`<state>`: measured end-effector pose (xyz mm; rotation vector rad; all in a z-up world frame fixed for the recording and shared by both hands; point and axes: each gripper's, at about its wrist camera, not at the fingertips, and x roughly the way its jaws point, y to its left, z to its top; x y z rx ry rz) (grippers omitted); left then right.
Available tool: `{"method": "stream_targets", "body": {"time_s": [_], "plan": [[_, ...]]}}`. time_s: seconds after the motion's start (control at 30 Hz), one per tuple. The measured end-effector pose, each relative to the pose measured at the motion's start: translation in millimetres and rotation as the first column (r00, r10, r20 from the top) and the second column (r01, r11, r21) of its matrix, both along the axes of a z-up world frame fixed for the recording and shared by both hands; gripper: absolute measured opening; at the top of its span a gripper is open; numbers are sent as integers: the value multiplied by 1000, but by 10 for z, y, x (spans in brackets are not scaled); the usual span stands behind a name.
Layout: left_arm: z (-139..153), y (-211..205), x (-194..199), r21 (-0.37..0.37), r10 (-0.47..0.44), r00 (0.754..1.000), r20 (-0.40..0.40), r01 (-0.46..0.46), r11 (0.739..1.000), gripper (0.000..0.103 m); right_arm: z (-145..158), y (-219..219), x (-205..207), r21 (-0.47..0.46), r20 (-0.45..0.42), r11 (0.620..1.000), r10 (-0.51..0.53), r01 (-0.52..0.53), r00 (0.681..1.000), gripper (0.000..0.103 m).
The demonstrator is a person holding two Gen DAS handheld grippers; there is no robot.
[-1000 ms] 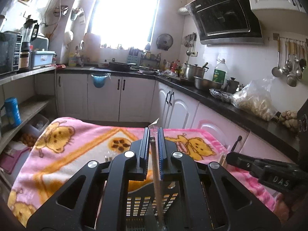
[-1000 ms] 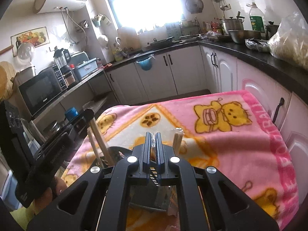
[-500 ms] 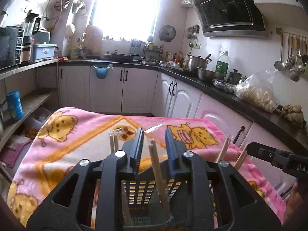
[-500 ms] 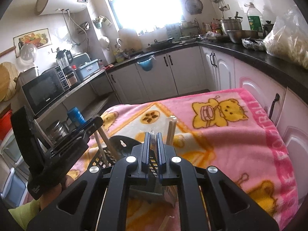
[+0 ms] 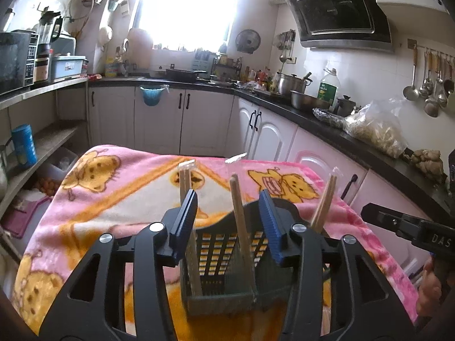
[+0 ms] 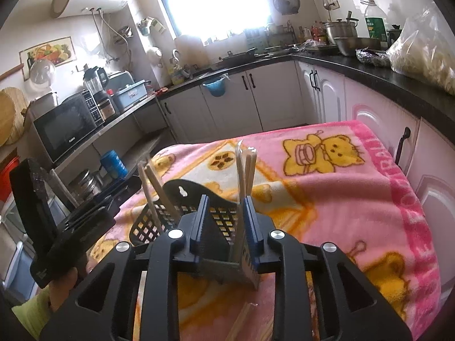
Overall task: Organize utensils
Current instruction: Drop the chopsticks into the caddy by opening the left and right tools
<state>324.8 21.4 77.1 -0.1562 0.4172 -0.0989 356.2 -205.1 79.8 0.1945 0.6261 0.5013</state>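
A dark slotted utensil basket stands on a pink bear-print blanket. Several wrapped wooden chopstick pairs stand in it. In the left wrist view, one pair leans in the basket between the jaws of my left gripper, which is open and holds nothing. My right gripper is open around the basket's near edge, with a wrapped pair standing free just beyond its right finger. Two more pairs lean at the basket's left side.
Loose chopsticks lie on the blanket under the right gripper. White cabinets and a black counter run along the right with pots and a bag. Shelves with a microwave stand on the left.
My left gripper opened and let go of the chopsticks, which now stand in the basket. My right gripper also opened, releasing its wrapped pair into the basket.
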Motion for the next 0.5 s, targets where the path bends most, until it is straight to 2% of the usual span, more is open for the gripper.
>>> {"method": "stream_targets", "body": {"time_s": [0.23, 0.5], "plan": [[-32, 20, -180, -14, -20, 999, -26, 19, 1000, 51, -62, -41, -124, -2, -7, 1000, -7, 7, 1000, 34], [-117, 61, -429, -39, -47, 996, -77, 45, 998, 69, -202, -127, -307, -11, -42, 1000, -27, 26, 999, 45]]}}
